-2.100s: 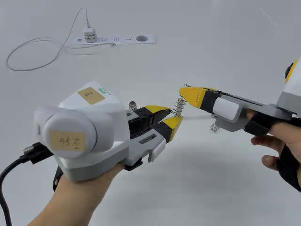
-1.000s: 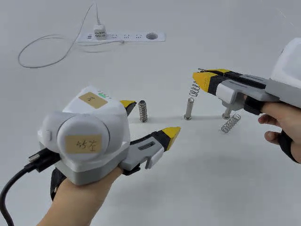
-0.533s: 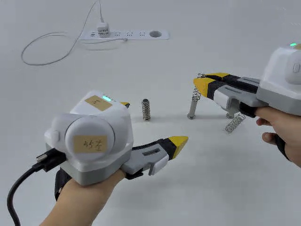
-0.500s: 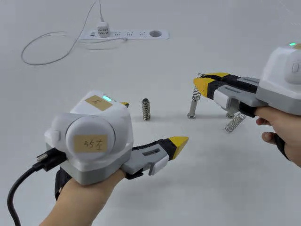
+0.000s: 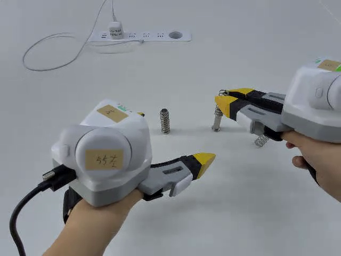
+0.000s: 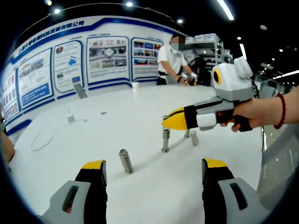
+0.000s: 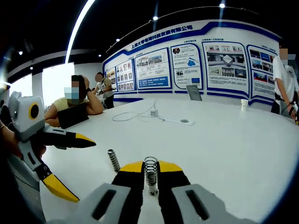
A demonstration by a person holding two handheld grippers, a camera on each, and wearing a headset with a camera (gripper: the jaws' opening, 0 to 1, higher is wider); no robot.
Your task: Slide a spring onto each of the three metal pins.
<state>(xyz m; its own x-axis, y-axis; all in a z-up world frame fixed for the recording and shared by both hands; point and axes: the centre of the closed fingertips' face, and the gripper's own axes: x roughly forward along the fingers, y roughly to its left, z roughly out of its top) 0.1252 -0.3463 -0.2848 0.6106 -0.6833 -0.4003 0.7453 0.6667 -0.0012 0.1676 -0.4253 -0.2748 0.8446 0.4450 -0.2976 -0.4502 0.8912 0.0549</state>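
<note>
**Right gripper (image 5: 224, 101) clamped on a spring (image 7: 150, 170) at the middle pin (image 5: 216, 126); left gripper (image 5: 173, 136) open and empty.**
Nearest the person, the left gripper's yellow-tipped jaws stand wide apart, short of the row of pins. Just beyond them, the left pin (image 5: 165, 121) stands upright on the white table (image 5: 176, 213) with a coil already around it. To its right, the right gripper's jaws are pressed together on the spring, which stands upright between the yellow tips. The spring sits over the top of the middle pin, whose lower shaft shows bare below the tips. In the left gripper view a bare third pin (image 6: 194, 137) stands just beyond the middle one. A loose spring (image 5: 261, 140) lies on the table under the right gripper's body. Far back lies a white power strip (image 5: 141, 36) with a looping cable (image 5: 53, 50).
</note>
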